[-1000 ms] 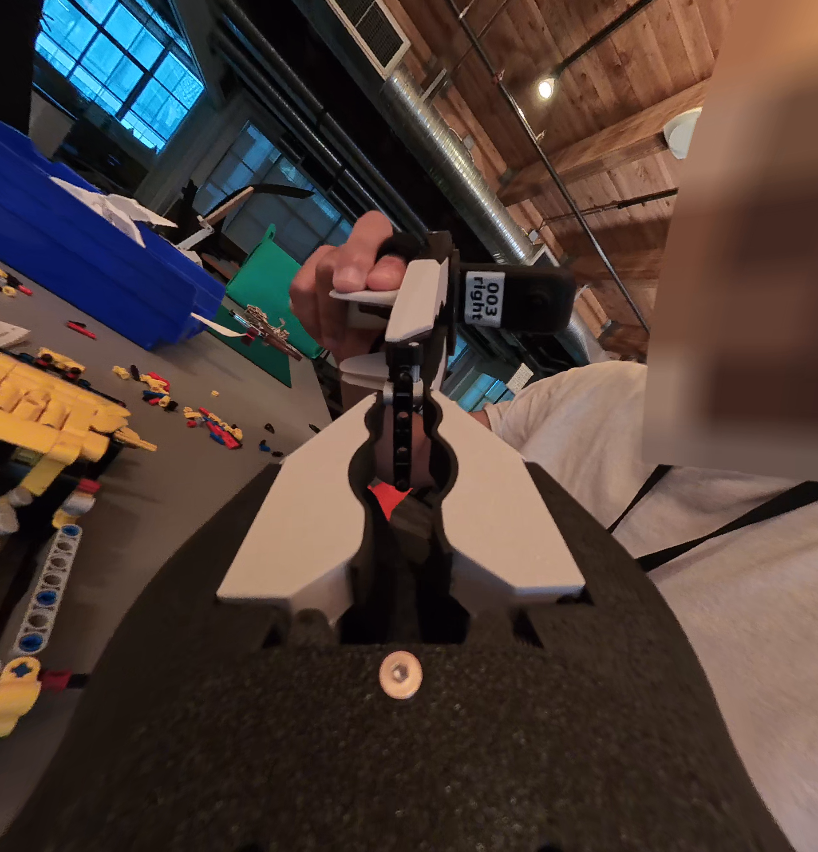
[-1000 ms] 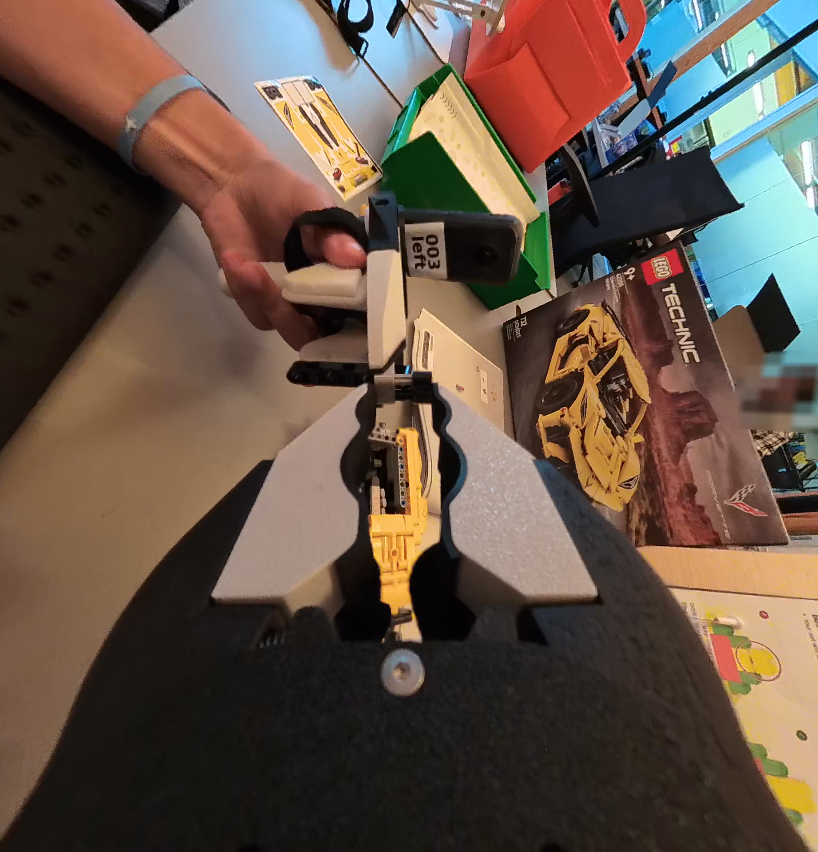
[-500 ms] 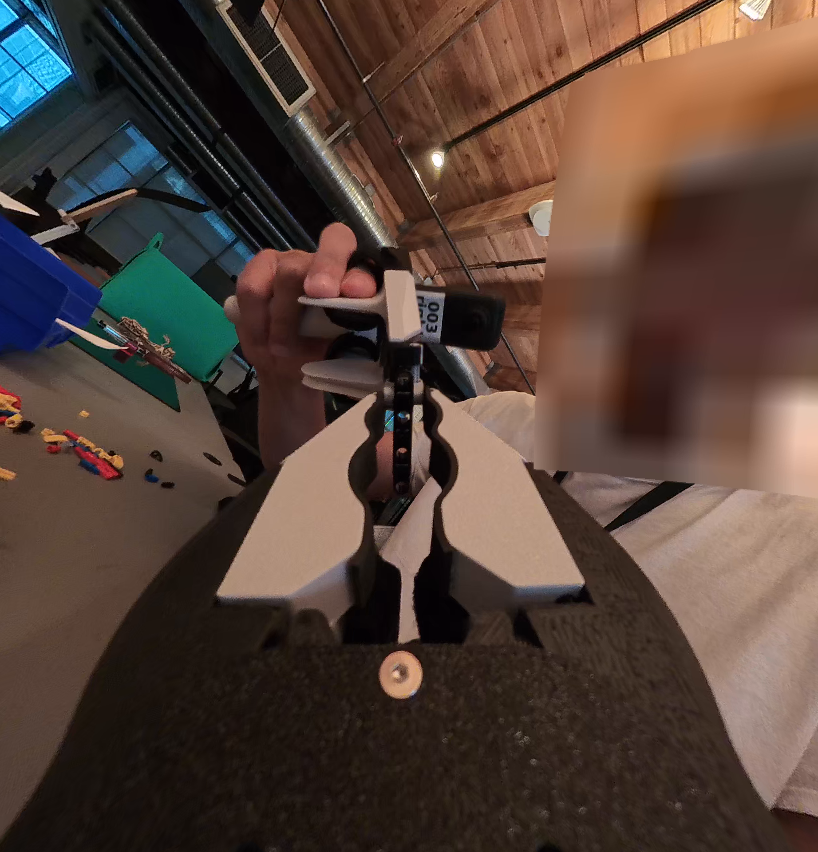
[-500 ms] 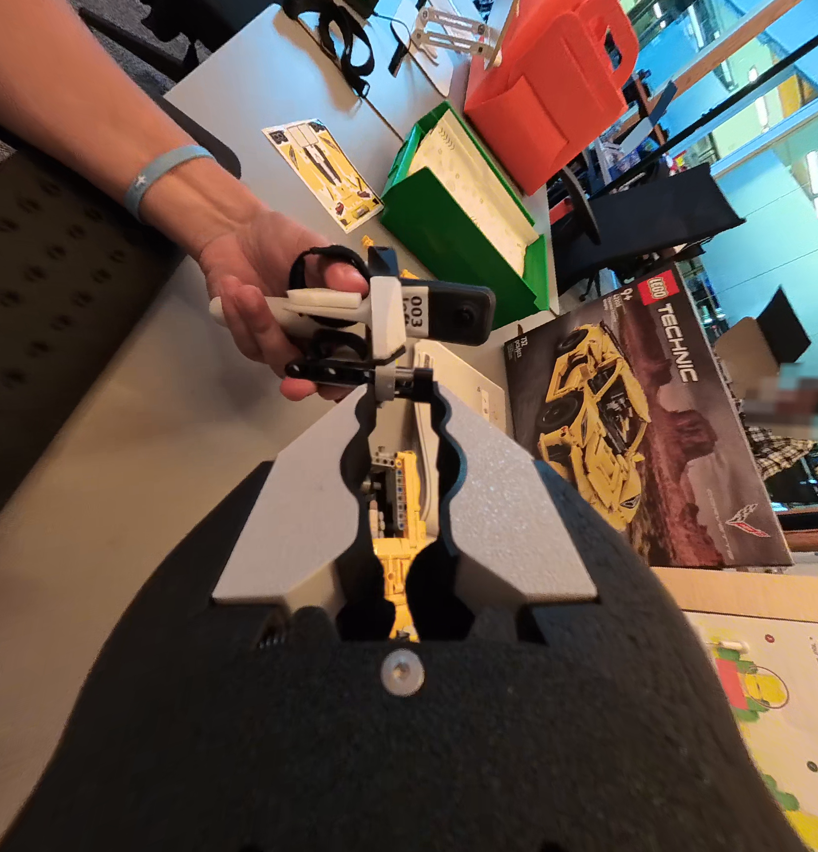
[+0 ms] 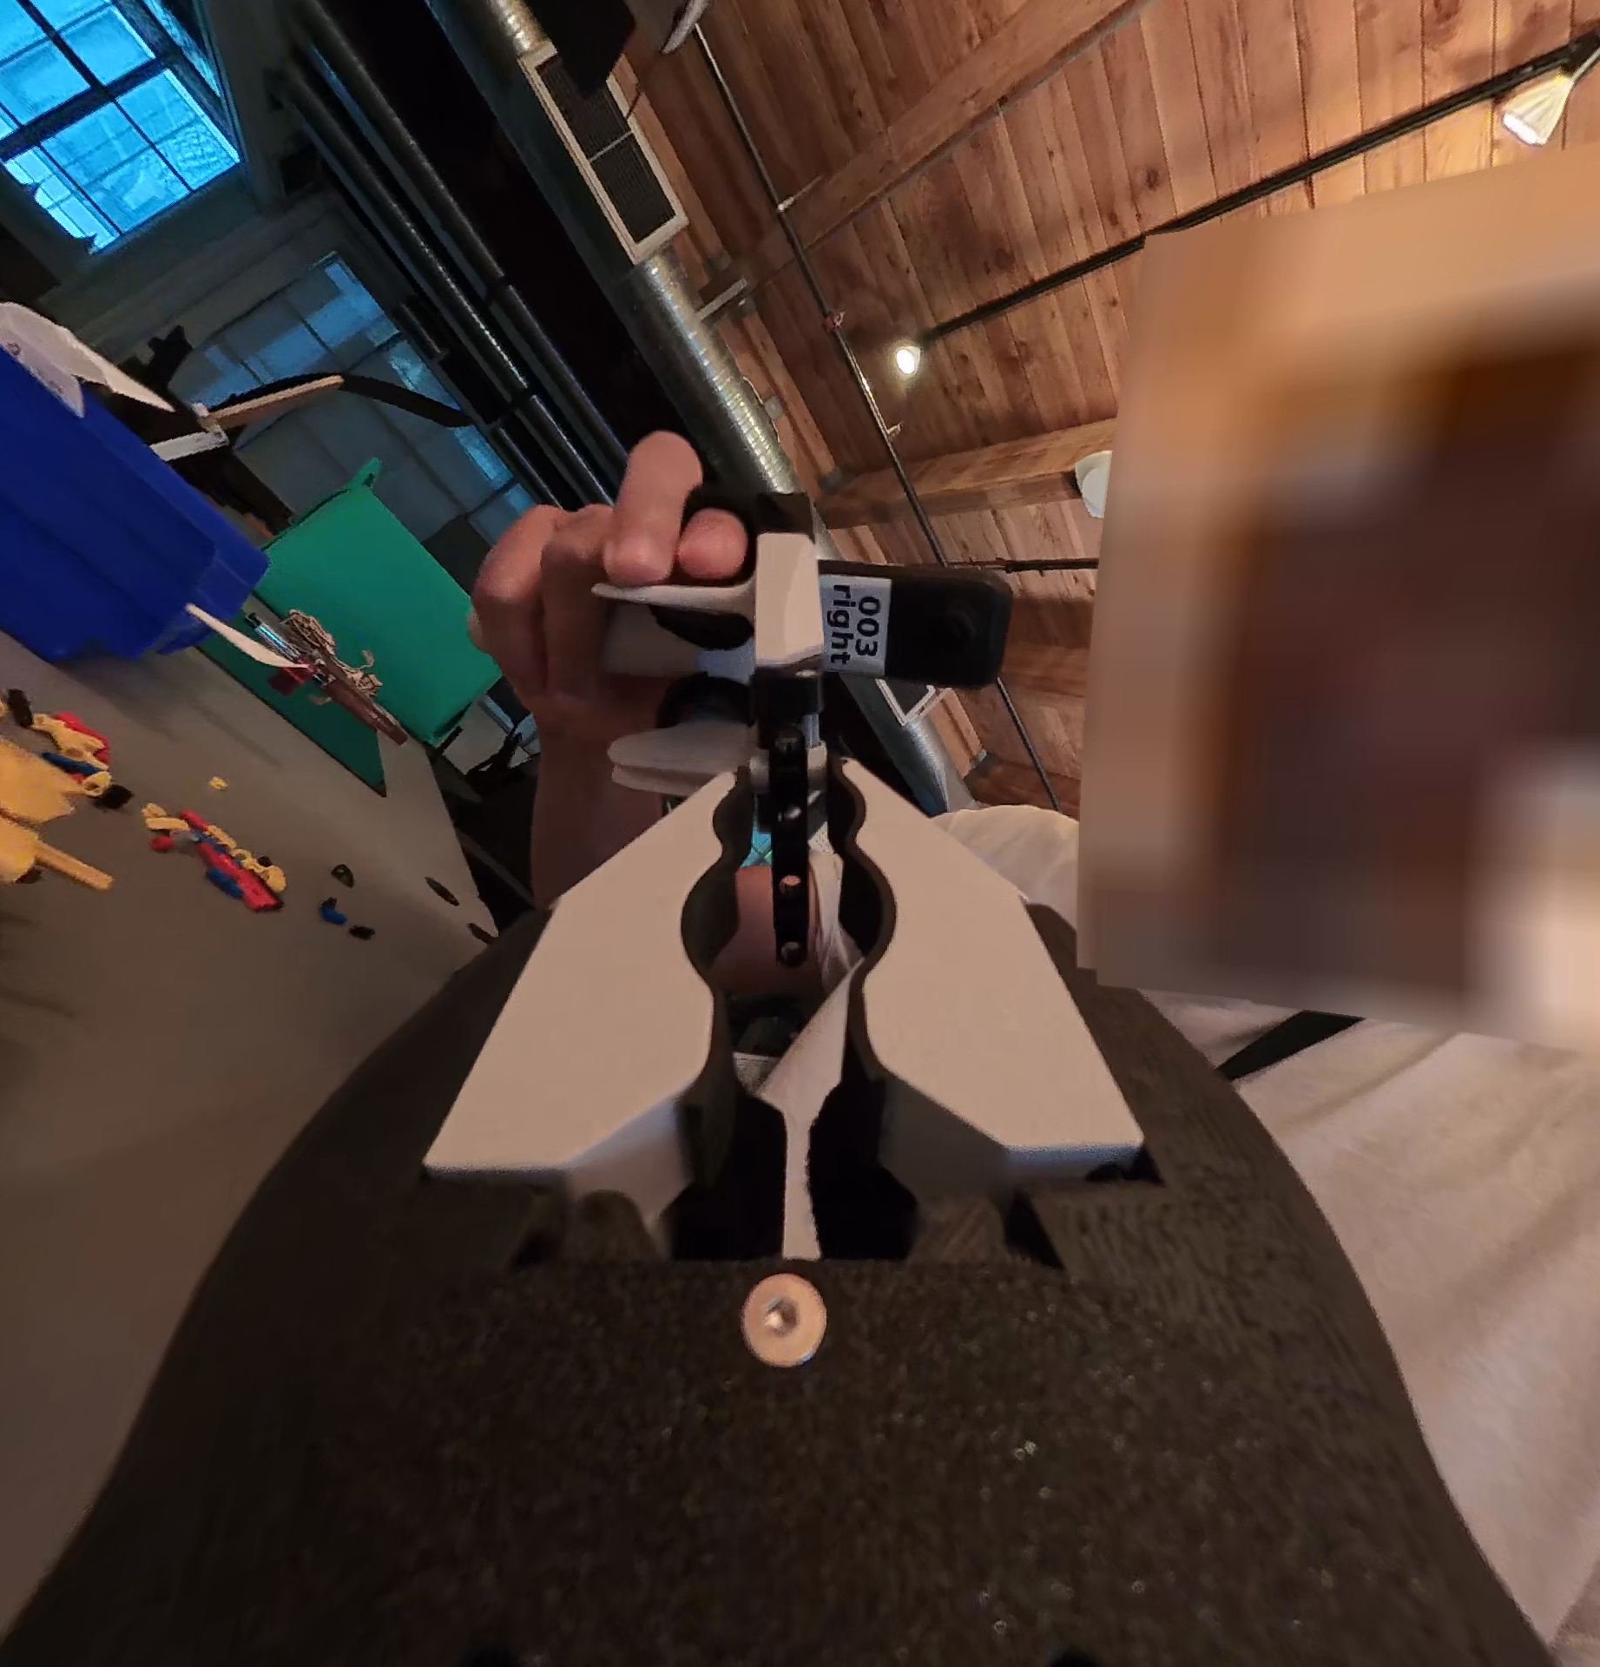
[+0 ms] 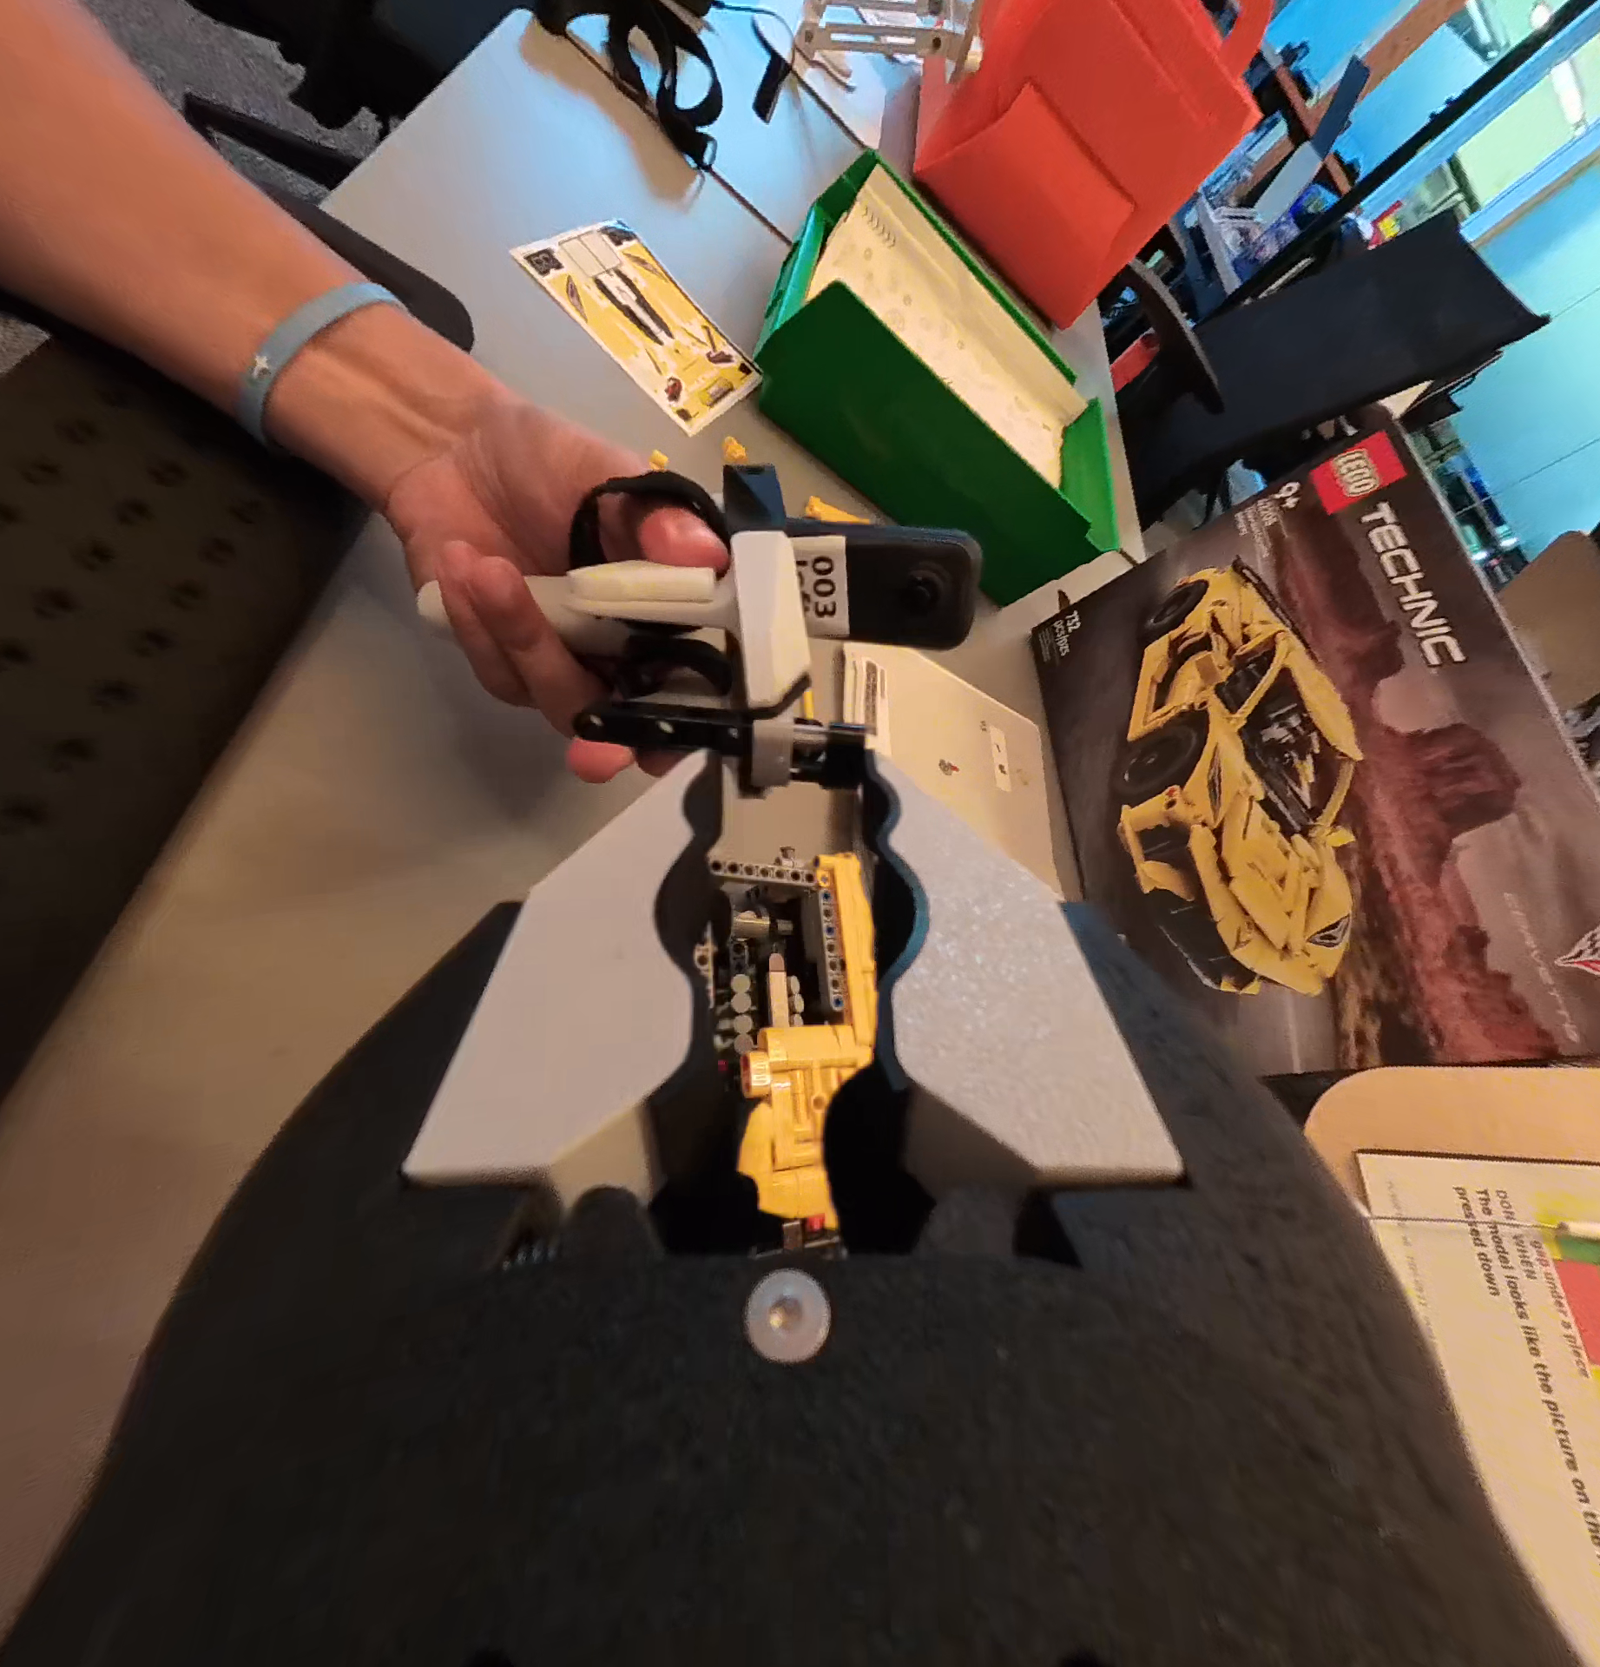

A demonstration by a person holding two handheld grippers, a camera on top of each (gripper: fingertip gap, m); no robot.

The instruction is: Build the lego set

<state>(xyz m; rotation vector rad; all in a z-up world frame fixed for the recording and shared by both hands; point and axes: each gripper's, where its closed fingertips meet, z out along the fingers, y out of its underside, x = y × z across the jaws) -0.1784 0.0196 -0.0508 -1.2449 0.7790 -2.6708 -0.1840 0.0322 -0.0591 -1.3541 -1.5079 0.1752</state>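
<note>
In the left wrist view, the left gripper [image 5: 787,780] is closed to a narrow slot around one black beam [image 5: 789,866]. The beam runs back along the slot toward 6 o'clock, and its far end sits at the fingertips. I count four holes in its visible side.

In the right wrist view, the right gripper [image 6: 791,771] is clenched on one grey connector [image 6: 769,756] with a short black stub at its 3 o'clock side. The beam juts from the connector toward 9 o'clock, so both tools meet on the same small assembly, held in the air above the table [image 6: 237,902]. The left hand [image 6: 507,559], wearing one pale blue wristband [image 6: 309,352], grips its tool at 10 o'clock. The right hand [image 5: 579,613] shows at 11 o'clock in the left wrist view.

Seen through the right fingers' gap, one partly built yellow car model [image 6: 814,1037] lies on the table. At 2 o'clock lies one set box [image 6: 1319,812] with a yellow car pictured on it. A printed card [image 6: 1499,1308] lies at 4 o'clock.

Farther off, at 12 o'clock, are one sticker sheet [image 6: 634,325] and one green bin [image 6: 913,424] holding white paper. One red bag [image 6: 1067,135] stands beyond the bin.

In the left wrist view, loose pieces [image 5: 219,857] in yellow, red, blue and black are scattered at 9 o'clock. One blue bin [image 5: 74,523] with white paper in it sits at 10 o'clock.
</note>
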